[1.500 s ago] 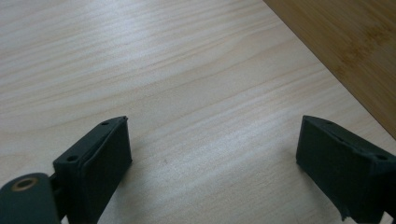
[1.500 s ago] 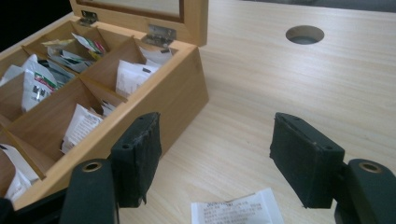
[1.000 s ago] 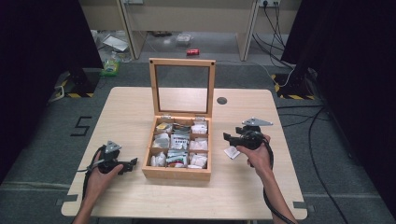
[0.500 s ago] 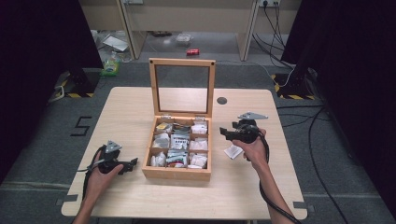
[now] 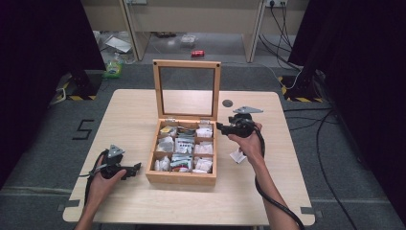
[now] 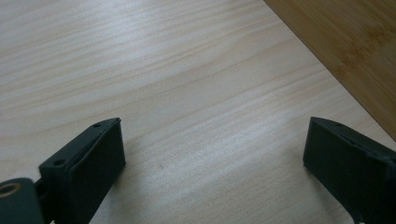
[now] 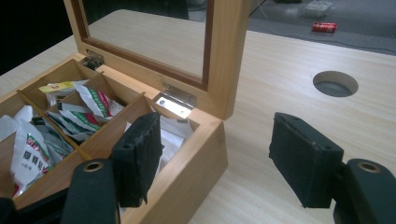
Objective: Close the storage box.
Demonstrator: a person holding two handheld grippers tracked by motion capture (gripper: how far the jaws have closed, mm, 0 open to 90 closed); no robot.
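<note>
Your right gripper (image 7: 212,158) hangs with jaws spread, straddling the back right corner of the open wooden box (image 5: 181,177); nothing sits between them. The packets (image 7: 28,154) carry print too small to read. Your left gripper (image 6: 212,161), jaws wide apart, rests empty over bare table (image 6: 163,70), the box wall just beside it.

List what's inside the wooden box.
The wooden box holds small packets sorted across divided compartments. Whatever lies beneath the top packets is covered.
</note>
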